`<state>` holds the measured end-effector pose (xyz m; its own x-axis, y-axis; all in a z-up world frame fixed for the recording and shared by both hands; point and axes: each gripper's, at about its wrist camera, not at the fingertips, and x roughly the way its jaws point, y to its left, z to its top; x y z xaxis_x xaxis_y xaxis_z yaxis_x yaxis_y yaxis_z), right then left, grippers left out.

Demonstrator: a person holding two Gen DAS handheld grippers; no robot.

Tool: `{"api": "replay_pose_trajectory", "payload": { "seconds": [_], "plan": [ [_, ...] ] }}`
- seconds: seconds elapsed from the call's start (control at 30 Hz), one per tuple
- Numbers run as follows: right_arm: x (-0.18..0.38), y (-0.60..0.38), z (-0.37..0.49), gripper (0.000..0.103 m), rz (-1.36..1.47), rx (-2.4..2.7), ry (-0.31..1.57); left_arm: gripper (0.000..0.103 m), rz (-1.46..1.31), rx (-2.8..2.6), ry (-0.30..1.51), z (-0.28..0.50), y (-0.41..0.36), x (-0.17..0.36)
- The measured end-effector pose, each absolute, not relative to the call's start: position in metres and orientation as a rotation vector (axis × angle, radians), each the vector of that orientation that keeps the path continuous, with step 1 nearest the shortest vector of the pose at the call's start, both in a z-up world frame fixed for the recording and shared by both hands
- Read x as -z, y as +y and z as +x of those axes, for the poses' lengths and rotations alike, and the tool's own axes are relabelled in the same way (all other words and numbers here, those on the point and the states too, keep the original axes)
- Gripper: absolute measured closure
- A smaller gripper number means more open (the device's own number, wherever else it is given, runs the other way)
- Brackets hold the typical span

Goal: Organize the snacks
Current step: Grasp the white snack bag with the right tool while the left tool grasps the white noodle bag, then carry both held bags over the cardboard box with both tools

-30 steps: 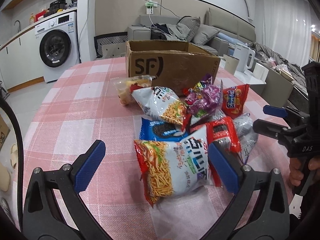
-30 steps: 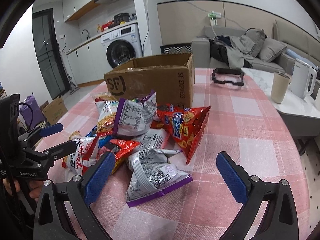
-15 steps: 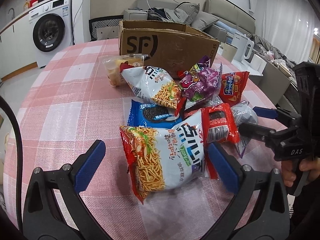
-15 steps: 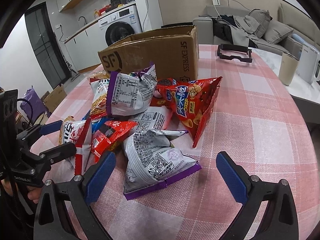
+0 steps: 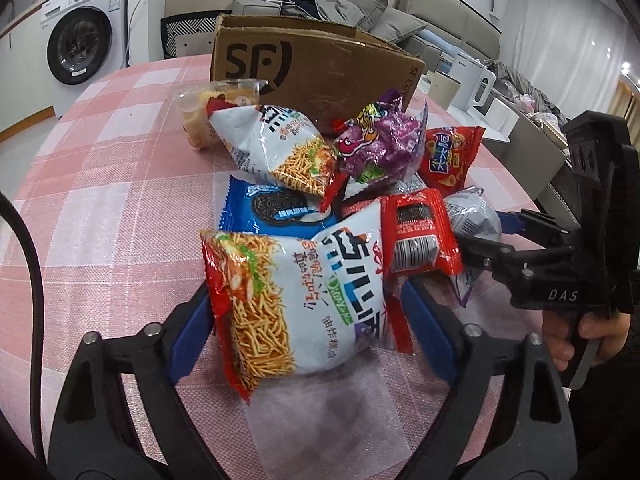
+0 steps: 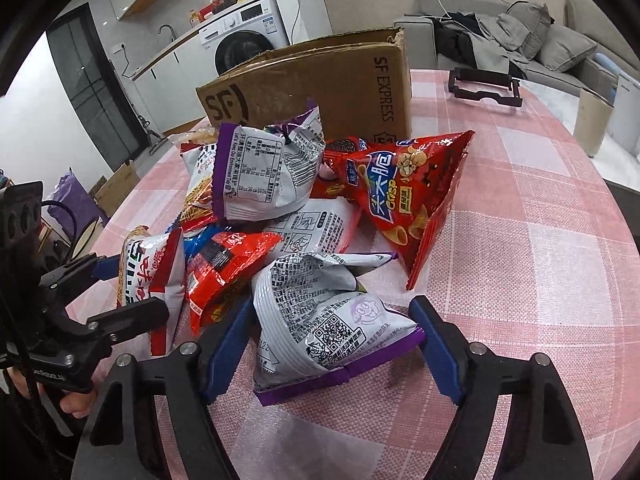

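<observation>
A pile of snack bags lies on the pink checked table in front of an open SF cardboard box (image 5: 316, 68), which also shows in the right wrist view (image 6: 320, 80). My left gripper (image 5: 308, 328) is open, its blue pads on either side of a white and red noodle snack bag (image 5: 296, 300). My right gripper (image 6: 336, 344) is open around a white bag with a purple edge (image 6: 328, 320). The pile also holds a blue cookie pack (image 5: 272, 212), a purple bag (image 5: 380, 148), a red cone crisps bag (image 6: 412, 192) and a small red packet (image 5: 420, 232).
A clear plastic tub of snacks (image 5: 208, 116) sits left of the box. A black frame (image 6: 484, 88) lies on the far table. A washing machine (image 5: 80, 48), a sofa (image 5: 360, 8) and a white kettle (image 5: 476, 84) stand beyond the table.
Both grippers have moved forward to the pile. The jaws have narrowed around their bags: the left around the noodle bag, the right around the purple-edged bag.
</observation>
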<state>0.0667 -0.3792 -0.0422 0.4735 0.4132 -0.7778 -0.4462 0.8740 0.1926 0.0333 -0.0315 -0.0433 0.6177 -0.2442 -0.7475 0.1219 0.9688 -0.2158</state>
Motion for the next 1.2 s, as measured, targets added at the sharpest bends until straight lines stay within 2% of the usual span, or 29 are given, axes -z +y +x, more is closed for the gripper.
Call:
{"api": "replay_pose_trajectory", "payload": {
  "seconds": [0.1, 0.27, 0.37, 0.57, 1.2],
  "plan": [
    [0.042, -0.377, 0.066, 0.027, -0.050, -0.534, 0.937, 0.023, -0.150, 0.229, 0.883, 0.034, -0.035, 0.045],
    [0.042, -0.377, 0.064, 0.036, -0.047, -0.545, 0.933, 0.040, -0.169, 0.259, 0.884, 0.033, -0.038, 0.044],
    [0.041, -0.380, 0.060, 0.039, -0.037, -0.546, 0.924, 0.045, -0.172, 0.270, 0.878, 0.032, -0.039, 0.042],
    [0.037, -0.388, 0.052, 0.045, -0.025, -0.542, 0.903, 0.046, -0.192, 0.282, 0.866, 0.027, -0.035, 0.040],
    [-0.003, -0.412, 0.021, 0.045, 0.064, -0.553, 0.753, 0.047, -0.146, 0.192, 0.722, 0.008, -0.012, -0.010]
  ]
}}
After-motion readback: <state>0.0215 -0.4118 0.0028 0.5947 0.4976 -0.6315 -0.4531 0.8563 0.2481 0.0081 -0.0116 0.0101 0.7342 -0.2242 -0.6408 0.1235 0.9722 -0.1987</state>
